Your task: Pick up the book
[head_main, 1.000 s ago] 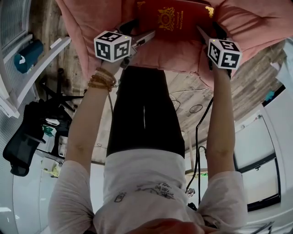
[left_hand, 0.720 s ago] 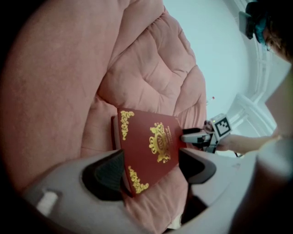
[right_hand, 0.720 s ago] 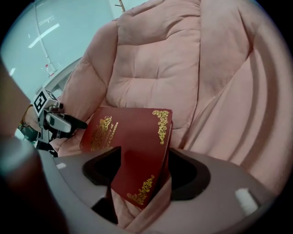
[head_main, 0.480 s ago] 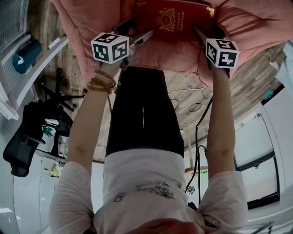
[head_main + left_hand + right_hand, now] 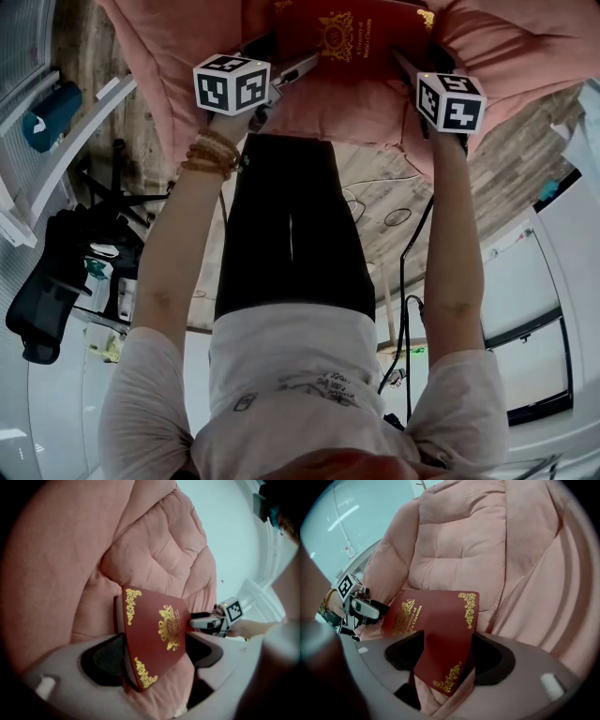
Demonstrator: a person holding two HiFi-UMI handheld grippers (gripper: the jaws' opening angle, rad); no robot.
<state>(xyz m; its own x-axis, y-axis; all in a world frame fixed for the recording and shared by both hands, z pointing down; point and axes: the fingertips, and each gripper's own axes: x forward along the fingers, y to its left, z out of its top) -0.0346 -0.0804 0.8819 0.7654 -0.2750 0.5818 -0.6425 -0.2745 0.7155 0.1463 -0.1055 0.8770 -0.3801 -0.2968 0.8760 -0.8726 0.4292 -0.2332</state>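
A dark red book point(image 5: 352, 37) with gold ornament lies on a pink quilted armchair point(image 5: 178, 66). My left gripper point(image 5: 292, 54) is at its left edge. In the left gripper view the near corner of the book point(image 5: 154, 634) sits between the wide jaws of the left gripper point(image 5: 154, 657), which have just been opening. My right gripper point(image 5: 422, 61) is at the book's right edge. In the right gripper view a corner of the book point(image 5: 436, 620) lies between the right gripper's point(image 5: 446, 654) equally wide jaws. Each view shows the other gripper at the far side of the book.
Pink cushions point(image 5: 154, 550) rise behind and beside the book point(image 5: 459, 541). Below the chair are a wood plank floor point(image 5: 506, 169), loose cables point(image 5: 403, 281), the person's dark-trousered legs point(image 5: 291, 216), and a black bag or seat point(image 5: 56, 272) at the left.
The book and both grippers sit slightly higher in the head view. Both grippers stay at the book's two edges.
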